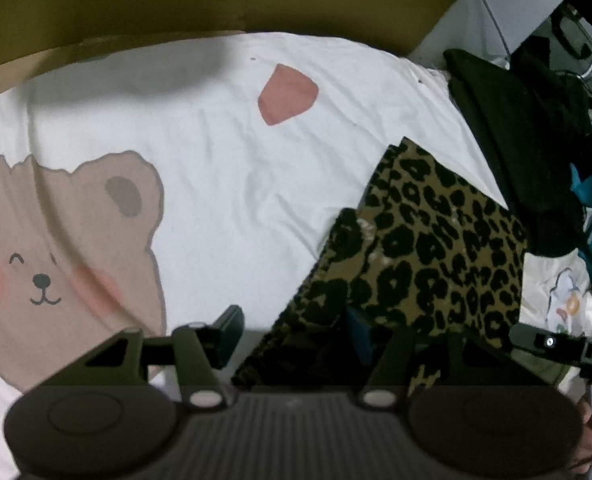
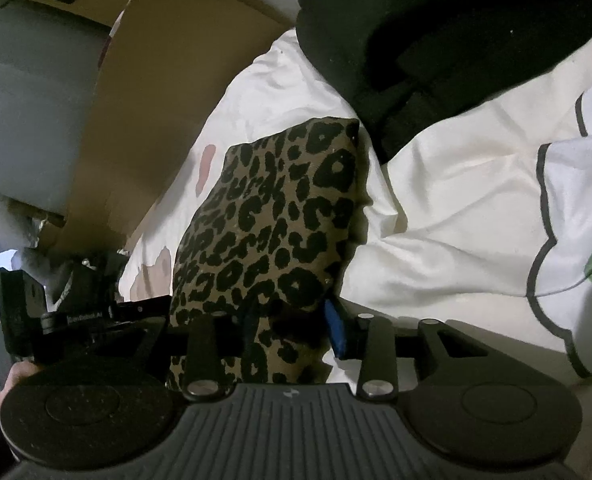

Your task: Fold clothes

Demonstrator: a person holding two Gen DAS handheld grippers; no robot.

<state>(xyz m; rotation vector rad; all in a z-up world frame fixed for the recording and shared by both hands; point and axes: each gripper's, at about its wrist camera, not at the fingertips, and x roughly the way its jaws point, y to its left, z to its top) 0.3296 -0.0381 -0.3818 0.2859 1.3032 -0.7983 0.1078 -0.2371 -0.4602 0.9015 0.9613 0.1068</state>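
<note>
White bedsheet (image 1: 224,168): bare left of leopard-print garment (image 1: 436,240). Left gripper (image 1: 292,340), right gripper (image 2: 292,328): garment between jaws; grip unconfirmed.

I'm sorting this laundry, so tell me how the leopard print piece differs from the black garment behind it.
The leopard print garment is tan with black spots; the black garment is plain dark. The leopard one sits between the right gripper jaws, while the black one lies bunched and untouched. Both rest on the white bedsheet.
</note>
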